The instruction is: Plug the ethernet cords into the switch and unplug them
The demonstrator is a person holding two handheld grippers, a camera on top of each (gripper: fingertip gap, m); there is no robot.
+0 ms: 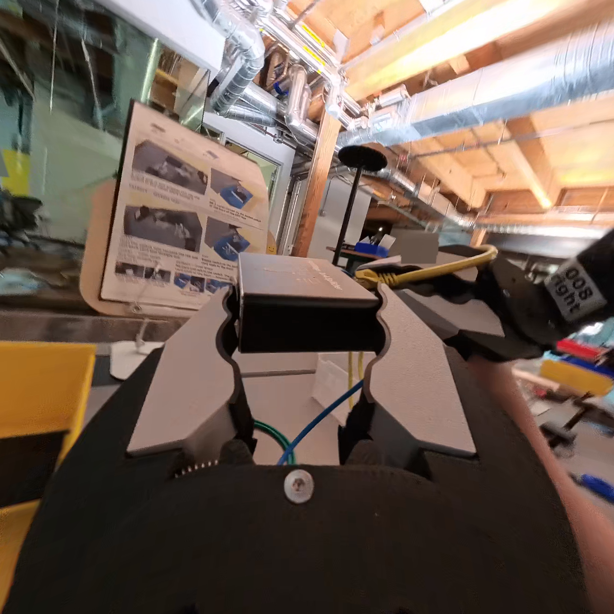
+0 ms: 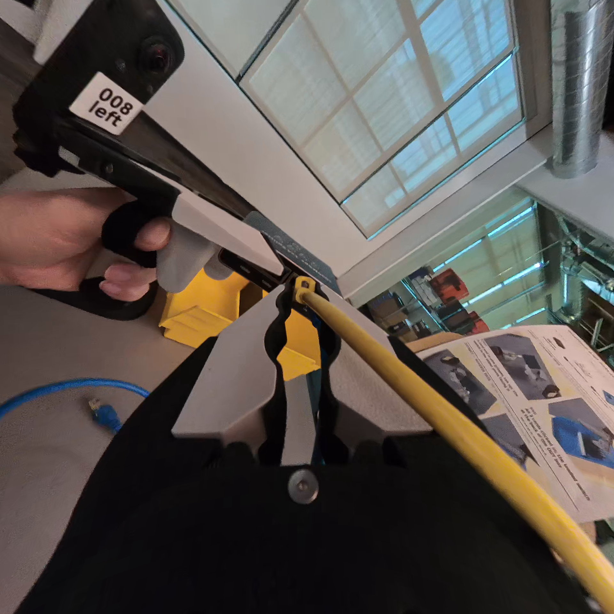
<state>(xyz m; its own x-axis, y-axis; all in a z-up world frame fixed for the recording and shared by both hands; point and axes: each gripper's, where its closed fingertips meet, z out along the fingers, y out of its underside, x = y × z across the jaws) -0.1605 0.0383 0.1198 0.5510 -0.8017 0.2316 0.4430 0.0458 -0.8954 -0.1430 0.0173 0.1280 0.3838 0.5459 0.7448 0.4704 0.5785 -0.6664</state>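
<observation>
Grey fingers of the left hand-held gripper (image 1: 307, 319) are clamped on the two sides of the black switch (image 1: 299, 292), which is held up off the worktop (image 2: 66, 332) with its near end face toward that camera. Its long axis runs away from the left wrist view, so the port side is turned from it and cannot be seen there.

From the right, the right hand-held gripper (image 2: 300, 292) has its fingers pressed together on the yellow plug (image 2: 304, 285) of the yellow ethernet cord (image 2: 432, 422). In the right wrist view the plug sits right at the edge of the switch, beside its dark port openings; whether it is seated or just short I cannot tell. The cord trails back along the right finger toward the camera, so the plug's axis lies along the gripper's own.

My read is that the coming move turns on that line: plug and port must share one axis, with the right gripper doing the travel and the left only bracing.

A blue cord (image 2: 66, 387) lies loose on the worktop with its plug (image 2: 104, 415) free, and a green cord (image 1: 275, 438) shows below the switch.
</observation>
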